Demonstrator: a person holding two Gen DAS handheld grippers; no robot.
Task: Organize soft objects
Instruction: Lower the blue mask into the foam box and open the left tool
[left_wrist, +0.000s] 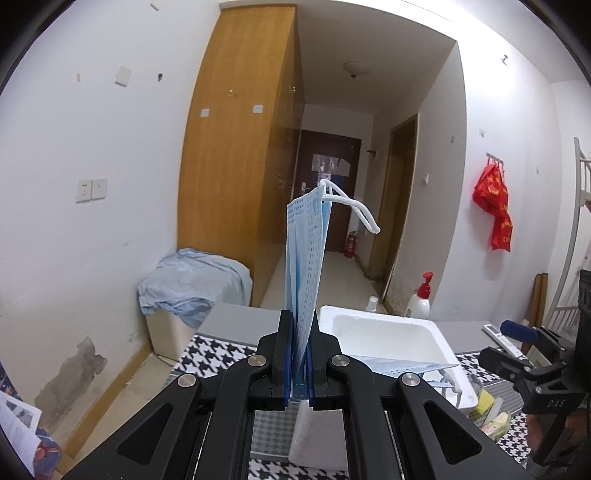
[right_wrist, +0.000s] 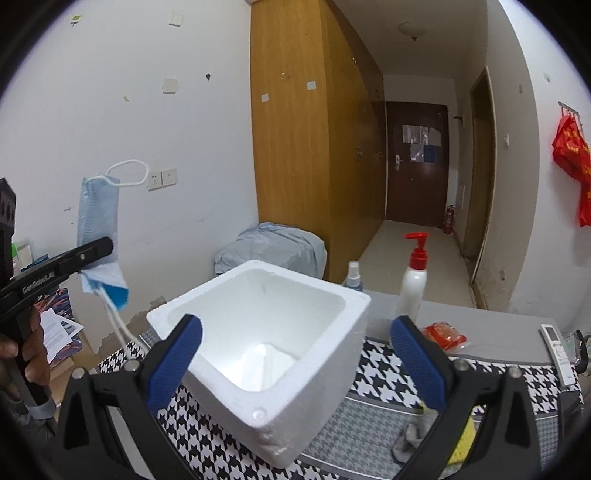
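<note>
My left gripper (left_wrist: 300, 332) is shut on a light blue face mask (left_wrist: 306, 258). The mask stands up from the jaws, its white ear loop curling at the top, and its lower end trails right over the white foam box (left_wrist: 388, 332). In the right wrist view the same mask (right_wrist: 98, 210) hangs from the left gripper (right_wrist: 99, 251) at the far left, held up beside the box. My right gripper (right_wrist: 295, 358) is open wide, with the foam box (right_wrist: 314, 406) just ahead between its blue pads (right_wrist: 177, 354). A white folded thing (right_wrist: 262, 365) lies inside the box.
The box stands on a houndstooth cloth (right_wrist: 388, 373). Behind it are a red-pump lotion bottle (right_wrist: 413, 280), a spray bottle (right_wrist: 352, 273), a red packet (right_wrist: 443, 334) and a remote (right_wrist: 557, 347). Grey and yellow cloths (right_wrist: 417, 432) lie by the right finger. White folded paper (left_wrist: 317, 435) lies under the left gripper.
</note>
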